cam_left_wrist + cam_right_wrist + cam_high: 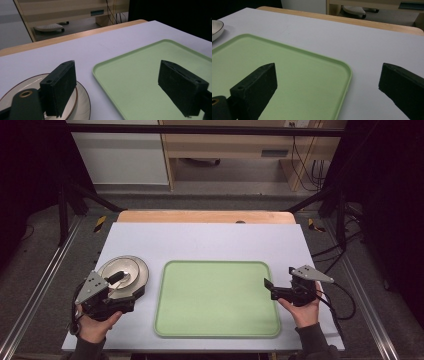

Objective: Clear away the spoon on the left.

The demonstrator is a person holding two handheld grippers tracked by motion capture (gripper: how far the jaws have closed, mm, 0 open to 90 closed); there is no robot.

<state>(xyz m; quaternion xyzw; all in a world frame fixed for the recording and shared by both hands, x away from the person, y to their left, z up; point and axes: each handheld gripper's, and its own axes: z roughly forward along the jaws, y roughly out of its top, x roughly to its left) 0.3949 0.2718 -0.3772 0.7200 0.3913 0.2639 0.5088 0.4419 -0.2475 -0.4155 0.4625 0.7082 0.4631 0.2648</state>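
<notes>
In the high view the left gripper (120,279) hangs over the near edge of the plate (131,266), which sits on the white table (210,237) at nine o'clock of the green tray (217,317); its jaws stand wide apart, one over the plate, holding nothing. The right gripper (268,289) waits at the tray's three o'clock rim, jaws spread wide and empty.

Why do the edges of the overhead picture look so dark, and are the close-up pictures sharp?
High view: black surroundings frame a brightly, evenly lit table; the tray casts barely any shadow. Left gripper view: the near claw pads look soft, and the plate rim shows mild sheen. Right gripper view: the tray is fairly sharp, without glare.
</notes>
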